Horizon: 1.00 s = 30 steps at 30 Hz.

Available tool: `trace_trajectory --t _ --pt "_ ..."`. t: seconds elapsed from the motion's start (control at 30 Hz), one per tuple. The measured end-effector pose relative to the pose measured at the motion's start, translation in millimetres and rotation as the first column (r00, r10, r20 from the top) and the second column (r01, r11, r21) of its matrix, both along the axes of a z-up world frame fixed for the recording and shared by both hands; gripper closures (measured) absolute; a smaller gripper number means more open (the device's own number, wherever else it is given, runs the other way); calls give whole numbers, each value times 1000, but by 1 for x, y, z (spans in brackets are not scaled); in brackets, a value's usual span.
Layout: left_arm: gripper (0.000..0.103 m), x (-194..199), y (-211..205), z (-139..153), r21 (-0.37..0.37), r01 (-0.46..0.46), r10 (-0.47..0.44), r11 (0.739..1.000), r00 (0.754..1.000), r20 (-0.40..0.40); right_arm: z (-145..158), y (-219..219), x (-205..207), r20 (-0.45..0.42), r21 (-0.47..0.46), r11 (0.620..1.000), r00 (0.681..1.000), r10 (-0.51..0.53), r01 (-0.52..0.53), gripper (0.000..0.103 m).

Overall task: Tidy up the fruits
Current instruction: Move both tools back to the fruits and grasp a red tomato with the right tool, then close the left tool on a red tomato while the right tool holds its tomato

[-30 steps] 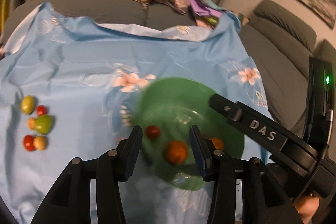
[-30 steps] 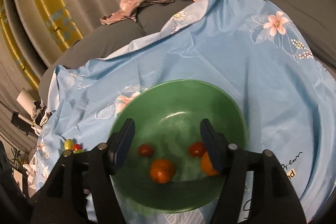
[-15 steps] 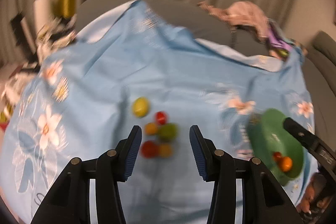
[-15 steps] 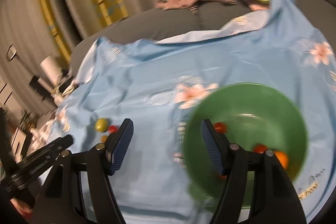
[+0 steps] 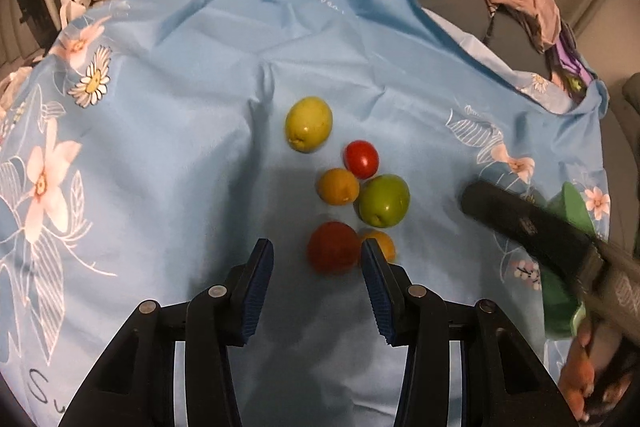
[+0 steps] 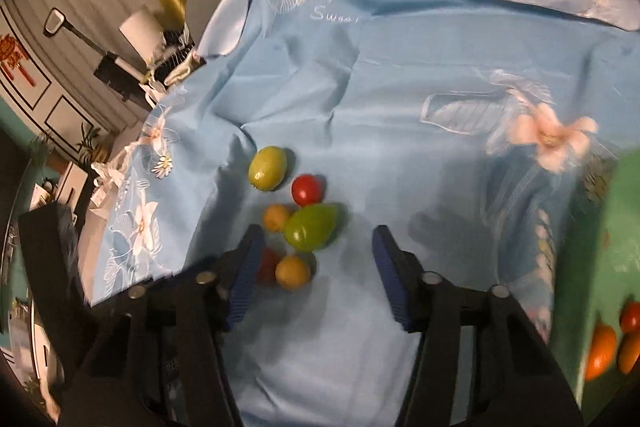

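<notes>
Change: both grippers have swung from the green bowl (image 6: 600, 267) to the loose fruit.
Left gripper (image 5: 316, 267): jaws wide, empty, flanking a red tomato (image 5: 333, 247).
Right gripper (image 6: 314, 259): spread, empty.
Fruit: smooth, glossy, clustered on creased blue floral cloth (image 5: 180, 147).

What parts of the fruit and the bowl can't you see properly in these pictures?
- Green bowl: right wrist view, cut off by the picture's edge and blurred; fruit count inside unclear.
- Green bowl in left wrist view: mostly behind the right claw's black arm.
- Big red fruit: right wrist view, half hidden by a claw finger.
- Small orange fruit: left wrist view, partly behind a finger.
</notes>
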<state>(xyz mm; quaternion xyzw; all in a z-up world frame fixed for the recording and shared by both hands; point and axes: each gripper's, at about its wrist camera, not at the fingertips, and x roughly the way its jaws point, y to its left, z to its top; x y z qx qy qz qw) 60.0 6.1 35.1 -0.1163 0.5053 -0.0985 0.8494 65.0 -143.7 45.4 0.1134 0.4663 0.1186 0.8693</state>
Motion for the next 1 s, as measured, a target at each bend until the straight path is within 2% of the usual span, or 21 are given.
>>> trace_trajectory --t 0.17,0.23,0.37,0.4,0.43,0.5,0.63,0.77,1.0 --pt "63 4 2 -6 -35 2 -3 999 1000 -21 -16 14 38 -33 22 1000 999 22 -21 62" --pt "66 5 3 -7 -61 8 -10 998 1000 -27 -24 19 48 -50 -3 1000 998 31 -31 63" --pt "66 6 -1 -9 -57 7 -9 998 1000 -20 -35 30 61 -64 -27 997 995 71 -73 64" --pt "67 6 -3 -9 -50 11 -12 999 1000 -17 -39 33 62 -73 -39 996 994 78 -81 66" --pt "68 5 -4 -9 -46 14 -14 999 1000 -15 -42 34 66 -80 -50 995 994 80 -84 72" --pt "74 6 -5 -13 -76 22 -24 997 999 -25 -49 37 69 -96 -61 995 992 77 -83 78" --pt "75 4 -11 -12 -60 11 -12 998 1000 -11 -46 38 64 -72 -90 992 994 79 -85 78" --pt "76 3 -7 -10 -59 -15 14 998 1000 -13 -35 26 54 -50 -58 997 998 50 -53 78" --pt "77 -8 5 11 -84 -46 51 995 997 52 -4 12 24 44 -2 1000 999 9 -9 78"
